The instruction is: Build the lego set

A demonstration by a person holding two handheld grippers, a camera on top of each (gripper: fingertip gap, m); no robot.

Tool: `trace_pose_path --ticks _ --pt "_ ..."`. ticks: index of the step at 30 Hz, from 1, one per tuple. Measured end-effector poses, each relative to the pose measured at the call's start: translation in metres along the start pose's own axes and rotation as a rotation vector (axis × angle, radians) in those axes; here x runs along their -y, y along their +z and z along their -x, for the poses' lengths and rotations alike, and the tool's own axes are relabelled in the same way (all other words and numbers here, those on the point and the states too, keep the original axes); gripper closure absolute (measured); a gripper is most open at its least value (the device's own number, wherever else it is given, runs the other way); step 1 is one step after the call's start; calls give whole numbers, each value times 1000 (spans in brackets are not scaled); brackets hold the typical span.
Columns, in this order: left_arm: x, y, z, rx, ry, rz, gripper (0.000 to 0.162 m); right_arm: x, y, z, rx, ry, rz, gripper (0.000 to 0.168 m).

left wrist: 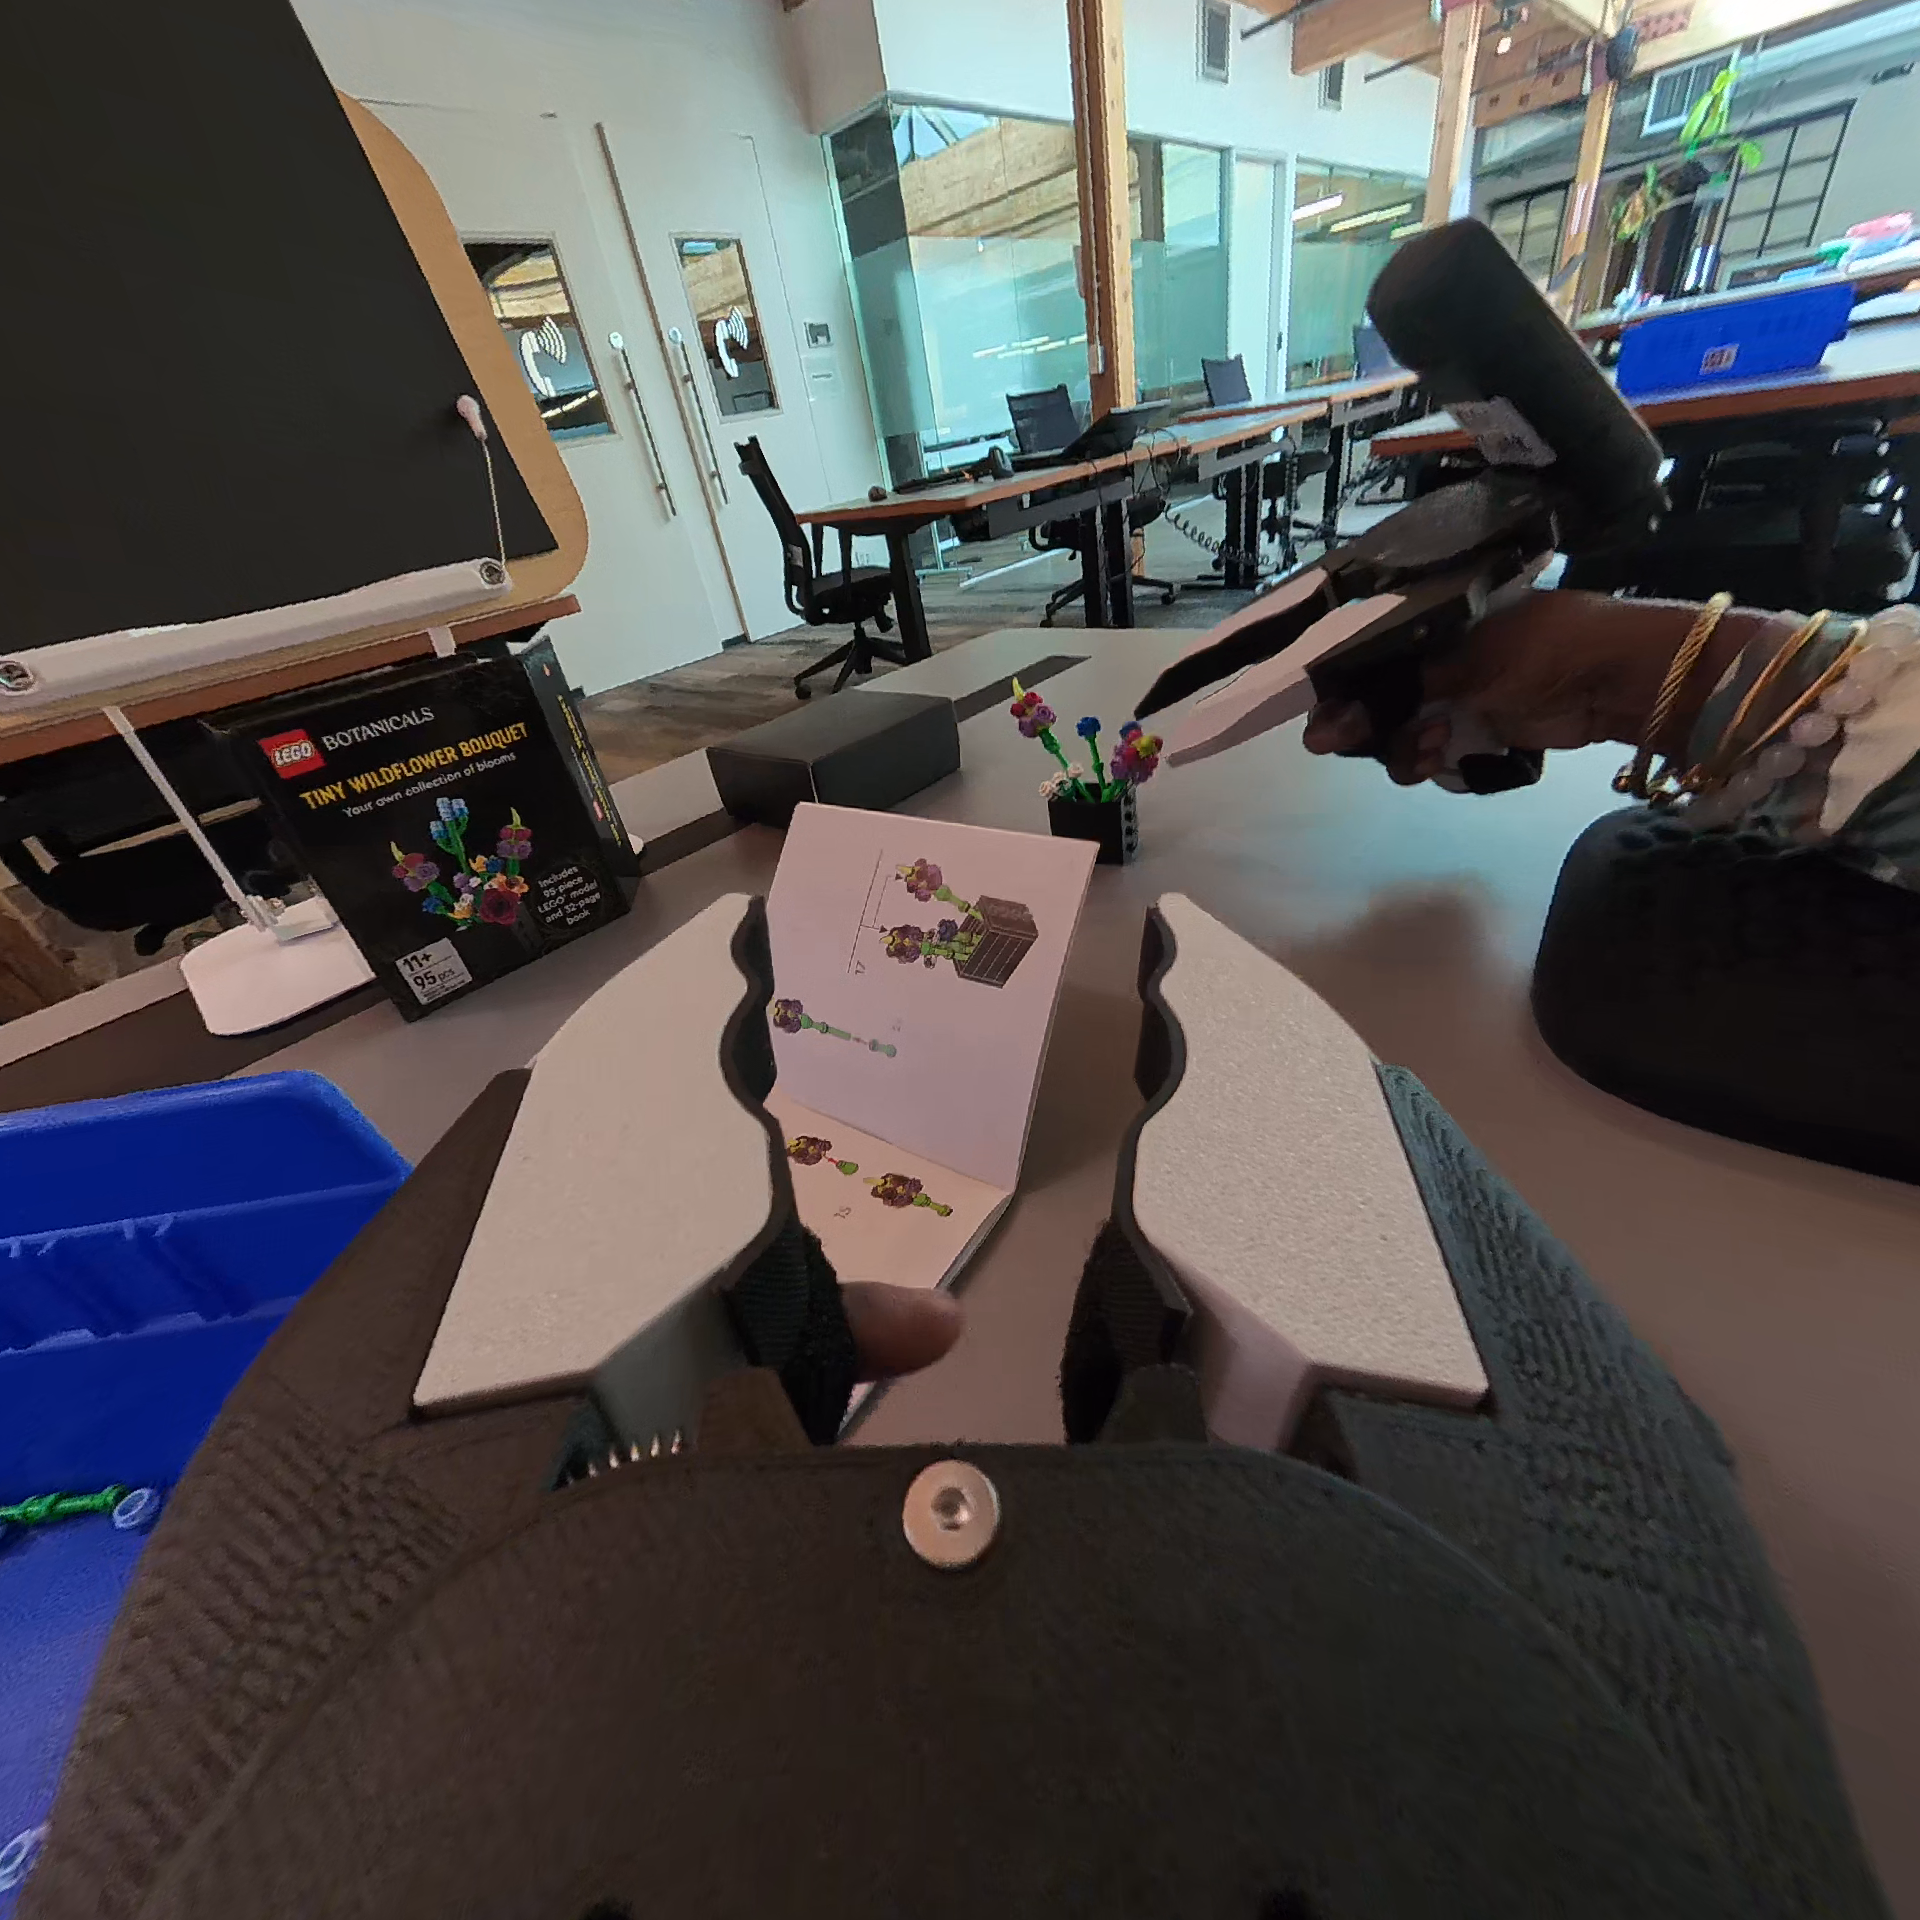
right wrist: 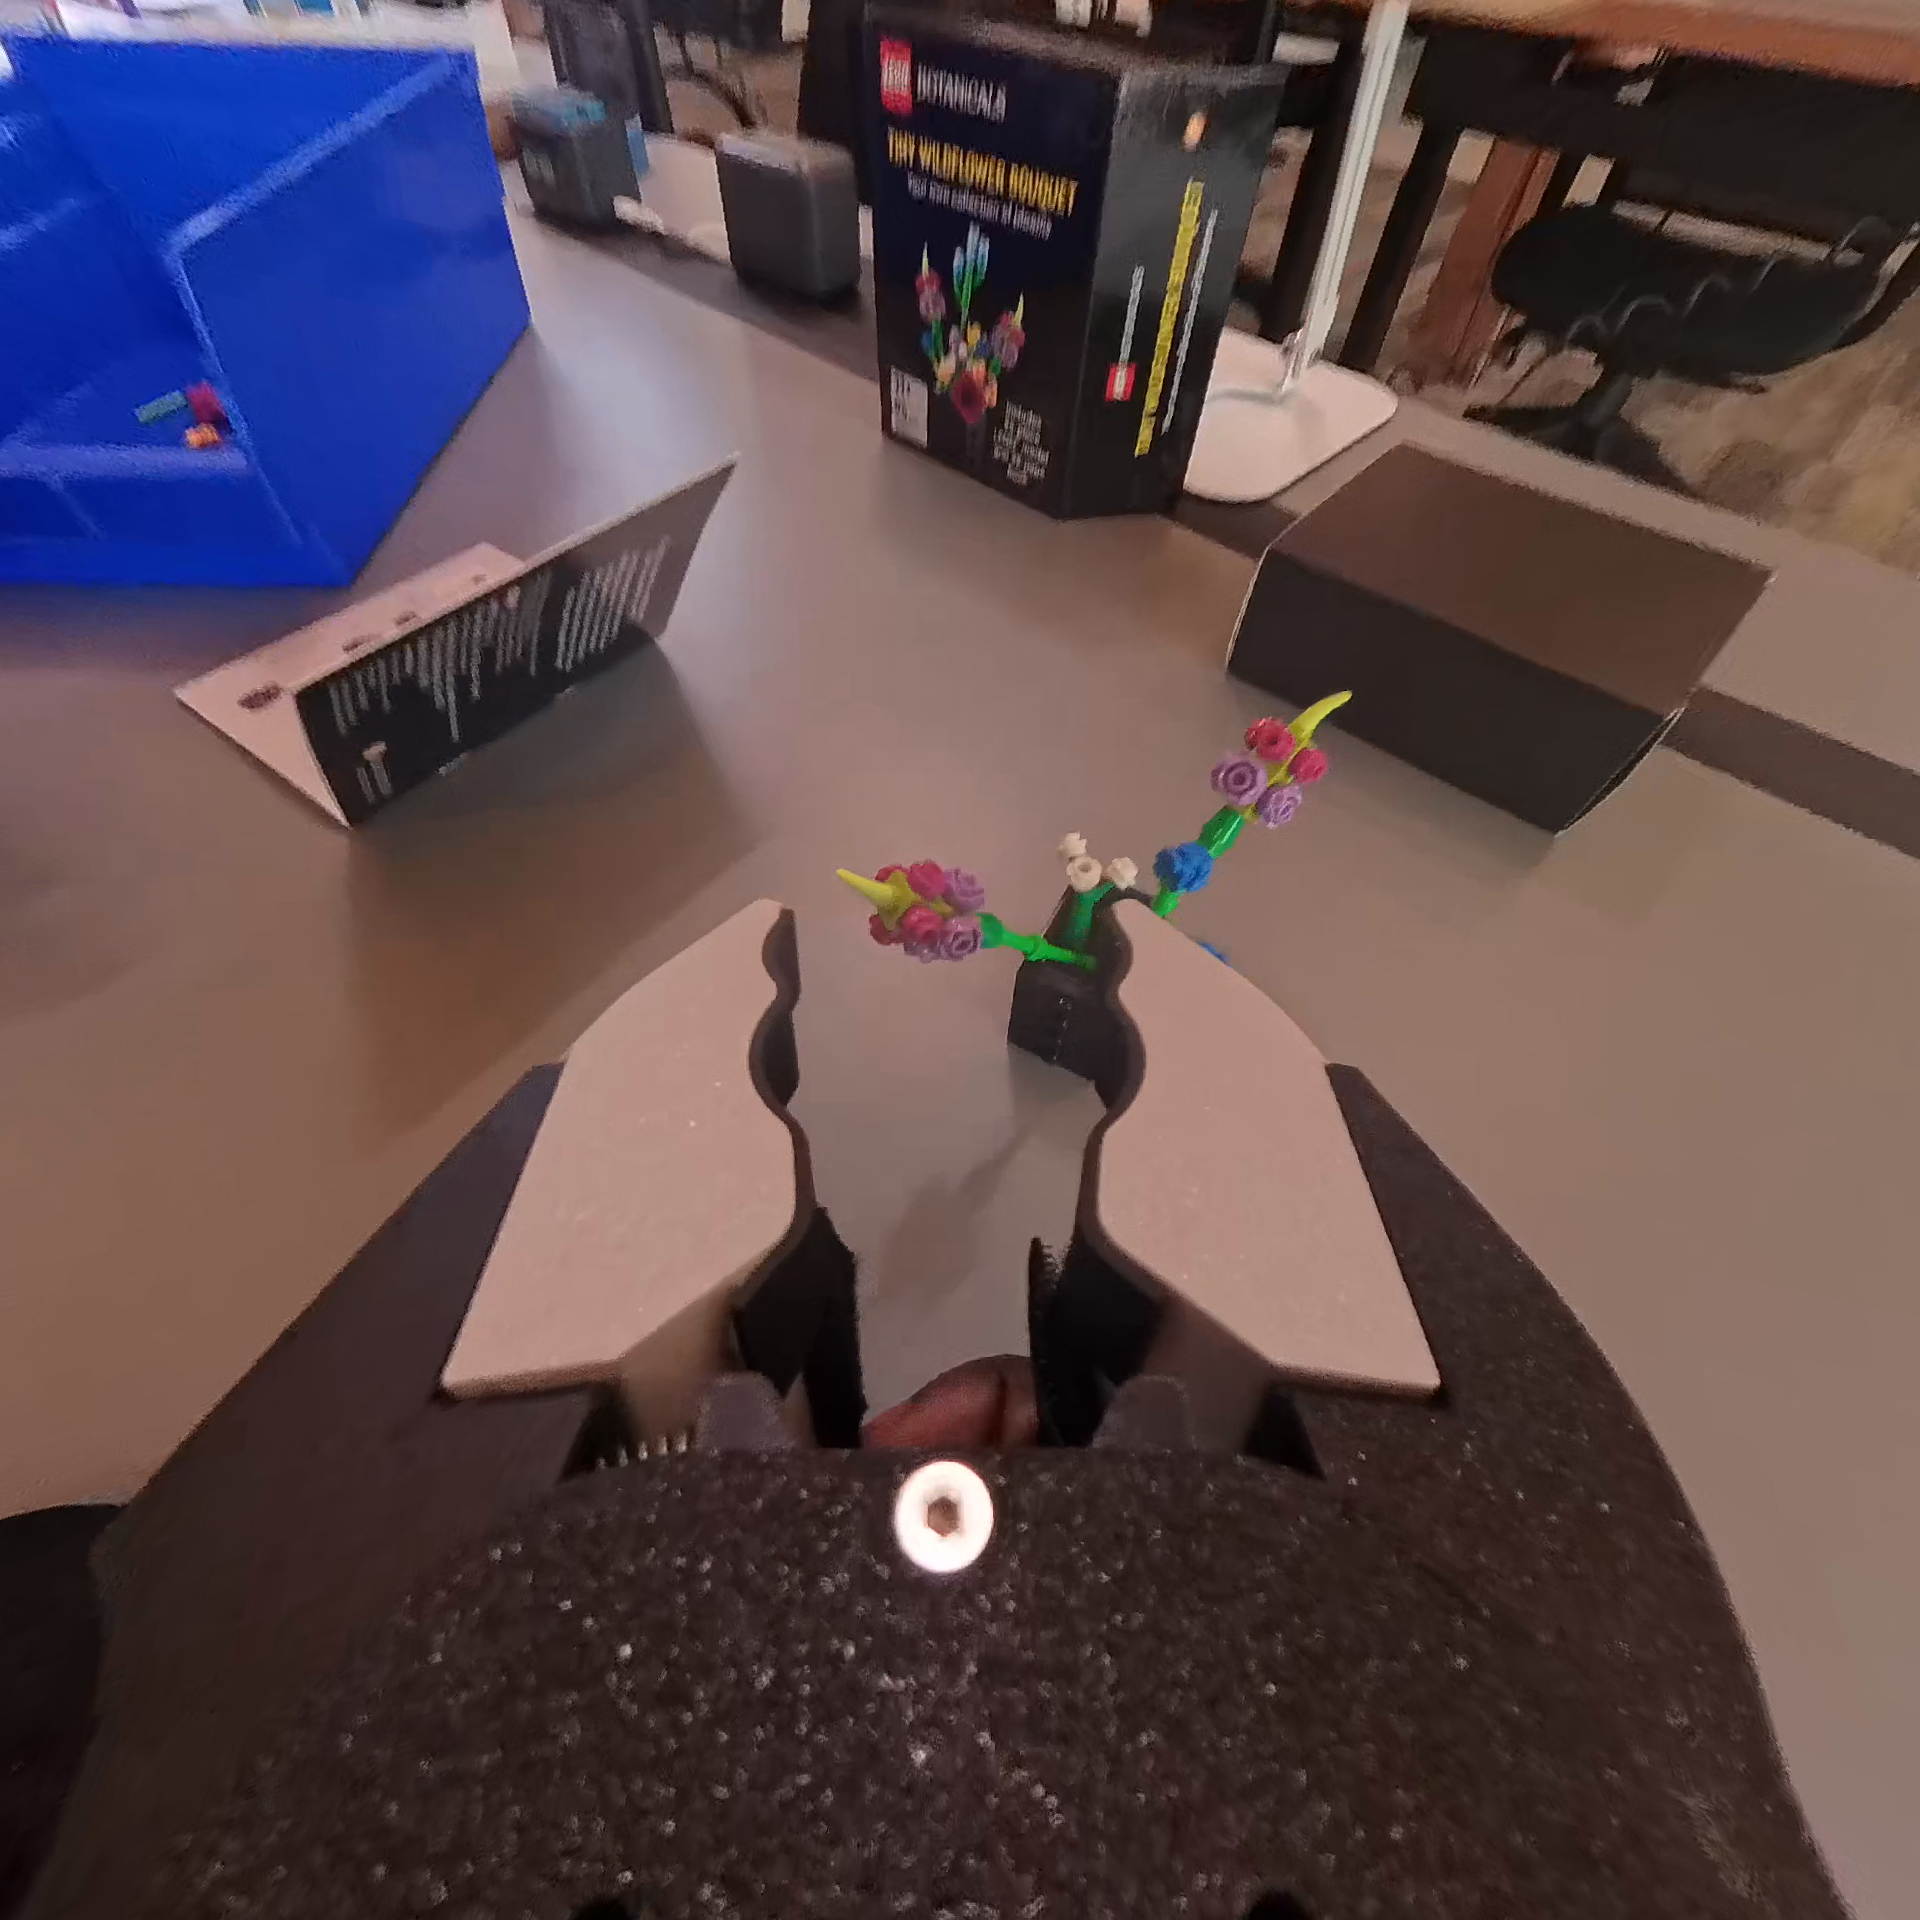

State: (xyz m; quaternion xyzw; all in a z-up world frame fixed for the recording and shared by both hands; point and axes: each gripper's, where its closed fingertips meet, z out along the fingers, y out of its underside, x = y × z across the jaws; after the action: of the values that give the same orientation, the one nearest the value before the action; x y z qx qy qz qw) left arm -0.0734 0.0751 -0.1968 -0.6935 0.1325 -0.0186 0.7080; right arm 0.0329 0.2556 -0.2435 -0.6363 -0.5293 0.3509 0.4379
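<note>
A small lego bouquet (right wrist: pixel 1060 1008) stands on the grey table (right wrist: pixel 1558 1039) in a black brick pot. It has one pink and purple flower stem (right wrist: pixel 925 920) leaning left, a tall stem (right wrist: pixel 1268 769) leaning right, a blue flower and white buds. My right gripper (right wrist: pixel 954 914) is open and empty, and its right finger partly hides the pot. In the left wrist view it (left wrist: pixel 1169 727) hovers just right of the bouquet (left wrist: pixel 1091 790). My left gripper (left wrist: pixel 954 914) is open and empty over the open instruction booklet (left wrist: pixel 914 1018).
The black lego set box (left wrist: pixel 447 831) stands at the left beside a white stand base (left wrist: pixel 270 977). A blue bin (right wrist: pixel 260 312) holds a few loose pieces (right wrist: pixel 192 410). A black cardboard box (right wrist: pixel 1475 634) lies behind the bouquet. A black cushion (left wrist: pixel 1745 987) sits right. From my right tips it is roughly 5 centimeters to the small lego bouquet (right wrist: pixel 1060 1008); from my left, 25 centimeters.
</note>
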Motion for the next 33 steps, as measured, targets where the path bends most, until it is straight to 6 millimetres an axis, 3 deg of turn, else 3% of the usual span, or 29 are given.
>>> trace_pose_path --ticks 8,10,13,16,20,30,32,33 --pt "22 -6 -4 -1 81 -151 78 36 -20 -10 -67 -2 -263 60" --pt "32 -9 -6 1 89 -209 64 49 -28 -14 -105 -18 -363 48" --pt "62 -23 -8 -7 70 -409 34 75 -48 -17 -162 -75 -591 30" --pt "82 -38 -7 -25 14 -542 20 88 -66 -20 -181 -31 -712 21" --pt "87 -43 0 3 -3 -577 20 90 -75 -25 -215 -32 -756 21" --pt "80 -36 -7 -32 16 -533 24 85 -60 -12 -213 -154 -686 34" --pt "78 -35 -8 -41 10 -525 26 86 -63 -10 -224 -182 -699 50" --pt "77 -34 -8 -43 8 -516 28 86 -65 -6 -213 -203 -705 69"
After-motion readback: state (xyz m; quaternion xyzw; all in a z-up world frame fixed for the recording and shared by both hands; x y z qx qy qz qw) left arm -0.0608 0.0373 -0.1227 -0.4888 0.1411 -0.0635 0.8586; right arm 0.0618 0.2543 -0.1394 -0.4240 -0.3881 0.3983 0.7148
